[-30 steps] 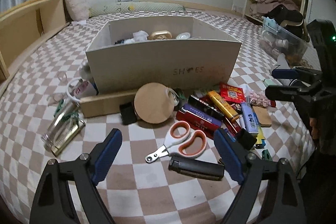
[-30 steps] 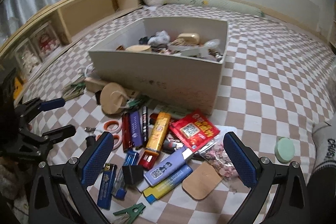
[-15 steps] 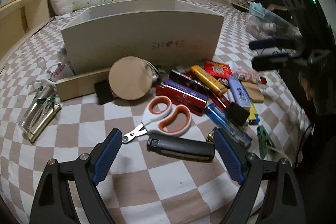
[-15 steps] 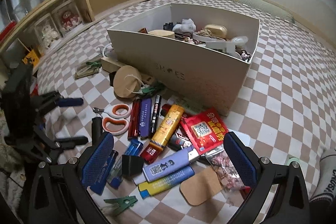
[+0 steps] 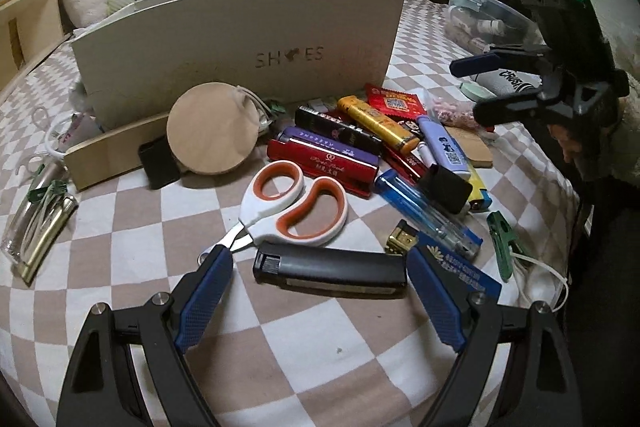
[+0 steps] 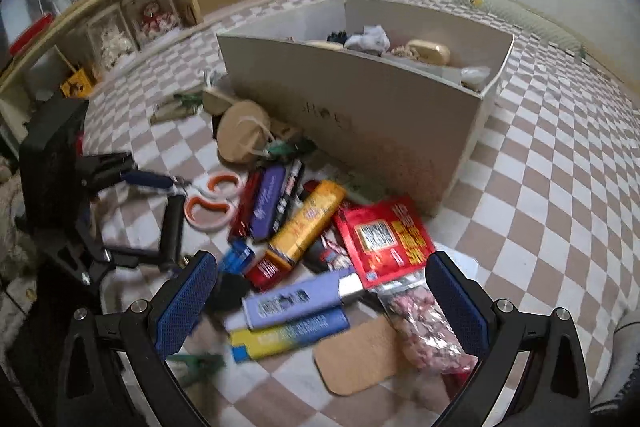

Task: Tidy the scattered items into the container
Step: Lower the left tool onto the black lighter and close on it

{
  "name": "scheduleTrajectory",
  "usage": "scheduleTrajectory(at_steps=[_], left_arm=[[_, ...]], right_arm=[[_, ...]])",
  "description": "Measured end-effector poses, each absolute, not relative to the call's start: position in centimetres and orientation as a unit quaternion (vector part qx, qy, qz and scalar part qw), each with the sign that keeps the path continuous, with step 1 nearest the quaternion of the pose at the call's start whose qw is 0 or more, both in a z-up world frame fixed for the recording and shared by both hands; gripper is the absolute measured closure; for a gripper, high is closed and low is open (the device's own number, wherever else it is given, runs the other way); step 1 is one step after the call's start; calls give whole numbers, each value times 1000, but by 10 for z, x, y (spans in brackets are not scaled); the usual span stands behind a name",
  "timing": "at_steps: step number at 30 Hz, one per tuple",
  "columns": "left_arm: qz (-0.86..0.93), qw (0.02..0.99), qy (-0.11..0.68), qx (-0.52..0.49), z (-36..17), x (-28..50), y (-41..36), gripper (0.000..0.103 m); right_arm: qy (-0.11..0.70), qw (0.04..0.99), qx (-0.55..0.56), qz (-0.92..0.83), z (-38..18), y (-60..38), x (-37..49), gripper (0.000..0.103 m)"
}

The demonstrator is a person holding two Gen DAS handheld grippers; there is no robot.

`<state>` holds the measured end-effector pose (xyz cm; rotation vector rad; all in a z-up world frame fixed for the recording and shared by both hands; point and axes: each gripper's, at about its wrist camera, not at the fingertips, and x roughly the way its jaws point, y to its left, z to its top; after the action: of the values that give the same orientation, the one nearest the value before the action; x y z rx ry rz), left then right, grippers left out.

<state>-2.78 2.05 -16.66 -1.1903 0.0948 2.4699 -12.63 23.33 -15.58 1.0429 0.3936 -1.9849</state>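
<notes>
A beige shoe box (image 5: 240, 43), the container, stands on the checkered bed with several things inside (image 6: 372, 39). In front lies a pile: orange-handled scissors (image 5: 296, 205), a black lighter (image 5: 330, 273), a blue lighter (image 5: 424, 215), red and purple cases (image 5: 328, 155). My left gripper (image 5: 316, 263) is open and low, its fingers on either side of the black lighter's ends. My right gripper (image 6: 320, 267) is open above a lavender lighter (image 6: 296, 301), with a yellow lighter (image 6: 308, 223) and red packet (image 6: 384, 235) just beyond. Each gripper shows in the other's view (image 5: 476, 87) (image 6: 166, 223).
A round wooden disc (image 5: 212, 135), a wooden block (image 5: 108, 151) and a glass bottle (image 5: 36, 223) lie left of the pile. A green clip (image 5: 502, 231) sits near the bed's right edge. A clear storage bin (image 5: 480, 11) and wooden shelves (image 6: 120, 19) border the bed.
Both grippers have come down toward the pile. The left one now straddles the black lighter. The right one has rolled and sunk over the lavender lighter.
</notes>
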Motion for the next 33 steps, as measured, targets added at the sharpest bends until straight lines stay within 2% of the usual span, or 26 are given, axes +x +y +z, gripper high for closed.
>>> scheduleTrajectory(at_steps=[9,21,28,33], left_arm=[[874,227,41,-427,-170,-31,23,14],[880,210,91,-416,-178,-27,34,15],[891,211,70,-396,-183,-25,28,16],[892,215,63,-392,-185,-26,26,16]], right_arm=[[173,412,452,-772,-176,238,-126,0],[166,425,460,-761,-177,238,-122,0],[170,440,452,-757,-179,235,-121,0],[203,475,436,-737,-179,228,-116,0]])
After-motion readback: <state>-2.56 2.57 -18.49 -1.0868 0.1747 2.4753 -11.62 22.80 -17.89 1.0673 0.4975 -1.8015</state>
